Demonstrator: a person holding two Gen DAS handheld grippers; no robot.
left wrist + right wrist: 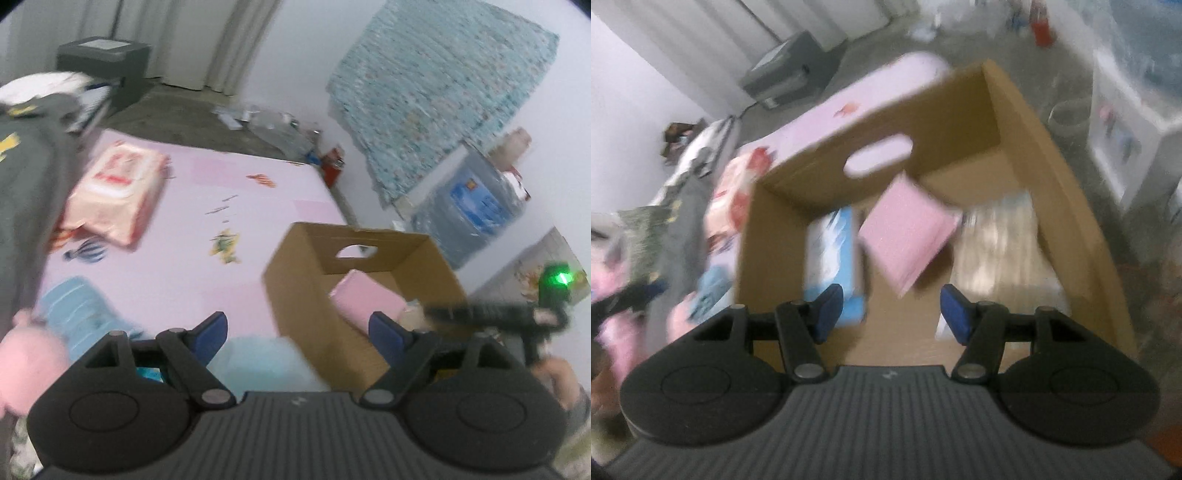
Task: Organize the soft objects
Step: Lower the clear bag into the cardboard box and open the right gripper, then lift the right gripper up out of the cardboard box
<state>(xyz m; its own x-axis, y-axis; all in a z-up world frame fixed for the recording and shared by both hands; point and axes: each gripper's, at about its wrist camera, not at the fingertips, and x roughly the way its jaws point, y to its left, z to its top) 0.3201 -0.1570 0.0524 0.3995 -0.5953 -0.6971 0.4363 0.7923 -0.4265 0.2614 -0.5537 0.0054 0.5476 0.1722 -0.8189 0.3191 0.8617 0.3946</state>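
The right gripper (pixel 892 308) hangs over the open cardboard box (pixel 1027 122), jaws apart with nothing between them, and a pink pack (pixel 908 229) sits tilted inside the box, seemingly mid-drop, though the blur makes that hard to swear to. A blue-and-white pack (pixel 833 254) and a pale wrapped bundle (pixel 1004 251) already lie on the box floor. The left gripper (pixel 297 334), jaws wide and empty, points toward the pink mat (pixel 229 177), where an orange-and-white pack (pixel 114 192) and light blue soft things (pixel 79 314) wait, probably its next pick.
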